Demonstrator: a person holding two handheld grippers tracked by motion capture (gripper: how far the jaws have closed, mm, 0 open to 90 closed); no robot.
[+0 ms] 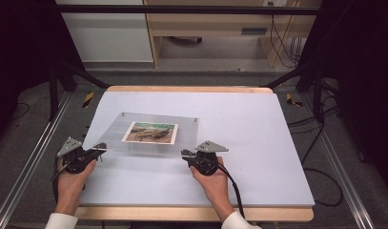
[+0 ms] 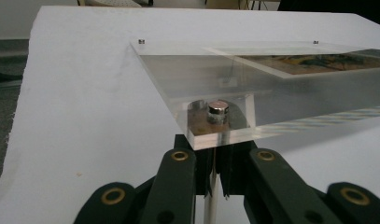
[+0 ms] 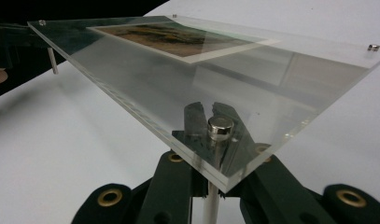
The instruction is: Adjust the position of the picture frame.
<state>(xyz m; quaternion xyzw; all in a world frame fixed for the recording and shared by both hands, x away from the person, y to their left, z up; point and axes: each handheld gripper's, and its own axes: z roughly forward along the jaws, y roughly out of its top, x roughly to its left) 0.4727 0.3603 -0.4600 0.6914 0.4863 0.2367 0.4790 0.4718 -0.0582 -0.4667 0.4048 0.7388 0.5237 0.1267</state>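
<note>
left gripper (image 1: 99, 149): jaws clamped on near-left standoff pin (image 2: 211, 196) | right gripper (image 1: 186, 153): jaws clamped on near-right standoff pin (image 3: 212, 198) | acrylic photo frame (image 1: 156, 125): near edge raised off worktop (image 1: 258, 143), far edge low | advice: both pins to be held level, lifted evenly, twist avoided
</note>
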